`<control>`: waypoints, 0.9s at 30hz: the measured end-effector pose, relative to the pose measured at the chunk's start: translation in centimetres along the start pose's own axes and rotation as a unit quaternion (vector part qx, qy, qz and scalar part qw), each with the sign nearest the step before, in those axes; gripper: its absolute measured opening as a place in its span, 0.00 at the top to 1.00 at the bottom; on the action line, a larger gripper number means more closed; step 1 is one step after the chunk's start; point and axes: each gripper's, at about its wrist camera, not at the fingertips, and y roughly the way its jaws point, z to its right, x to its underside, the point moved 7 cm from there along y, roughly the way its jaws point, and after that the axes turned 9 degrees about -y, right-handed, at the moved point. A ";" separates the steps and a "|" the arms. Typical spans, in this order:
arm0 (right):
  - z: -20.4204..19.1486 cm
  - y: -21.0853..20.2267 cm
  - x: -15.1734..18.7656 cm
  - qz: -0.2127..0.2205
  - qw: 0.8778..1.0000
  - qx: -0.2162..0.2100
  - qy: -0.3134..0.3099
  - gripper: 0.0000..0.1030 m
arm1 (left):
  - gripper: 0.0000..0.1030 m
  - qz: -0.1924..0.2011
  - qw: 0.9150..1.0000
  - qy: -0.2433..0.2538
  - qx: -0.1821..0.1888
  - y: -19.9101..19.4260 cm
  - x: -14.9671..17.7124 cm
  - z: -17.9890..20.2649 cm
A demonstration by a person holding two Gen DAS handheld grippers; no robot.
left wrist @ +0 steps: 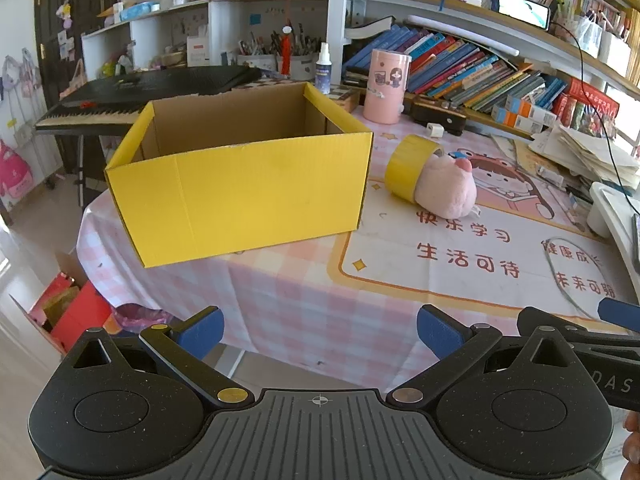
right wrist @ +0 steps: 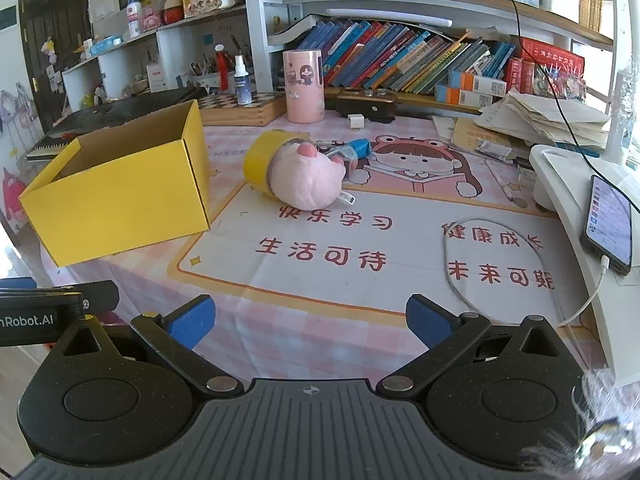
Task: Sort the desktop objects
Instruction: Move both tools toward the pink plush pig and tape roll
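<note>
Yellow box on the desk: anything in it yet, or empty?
Apparently empty: the yellow box is open-topped, and the left wrist view shows only bare brown inner walls. Its floor is hidden behind the front wall.

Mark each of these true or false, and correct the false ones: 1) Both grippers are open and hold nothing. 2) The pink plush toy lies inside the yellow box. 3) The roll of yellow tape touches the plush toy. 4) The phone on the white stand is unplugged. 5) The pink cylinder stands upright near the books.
1) True. The left gripper and the right gripper both have their jaws spread, with nothing between them.
2) False. The pink plush toy lies on the table mat, beside the yellow box; nothing shows inside the box.
3) True. The roll of yellow tape rests against the toy.
4) False. The phone has a white cable plugged in.
5) True. The pink cylinder stands upright.
</note>
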 end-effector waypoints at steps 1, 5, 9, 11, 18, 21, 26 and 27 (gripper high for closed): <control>0.0 0.0 0.1 -0.001 1.000 0.000 0.001 0.01 | 0.00 0.000 1.000 0.000 0.000 0.0 0.0 0.0; 0.0 0.1 0.2 -0.004 1.000 0.000 0.004 0.02 | 0.00 0.001 1.000 -0.003 0.001 0.0 0.0 -0.2; -0.1 0.0 0.1 -0.006 1.000 -0.001 -0.002 0.02 | 0.00 0.000 1.000 -0.005 0.002 0.0 0.1 -0.2; -0.1 0.0 0.1 -0.005 1.000 0.000 -0.004 0.02 | 0.00 0.001 1.000 -0.004 0.002 0.0 0.1 -0.2; -0.1 0.0 0.2 -0.009 1.000 -0.004 0.000 0.02 | 0.00 0.001 1.000 0.004 0.006 -0.1 0.2 0.3; 0.0 -0.1 0.5 -0.011 1.000 -0.002 0.003 0.02 | 0.00 -0.002 1.000 0.008 0.008 -0.1 0.3 0.4; 0.3 -0.3 0.8 -0.009 1.000 0.000 0.012 0.01 | 0.00 -0.004 1.000 0.014 0.009 -0.2 0.5 0.5; 0.3 -0.4 0.8 -0.008 1.000 0.000 0.014 0.01 | 0.00 -0.004 1.000 0.014 0.009 -0.2 0.5 0.6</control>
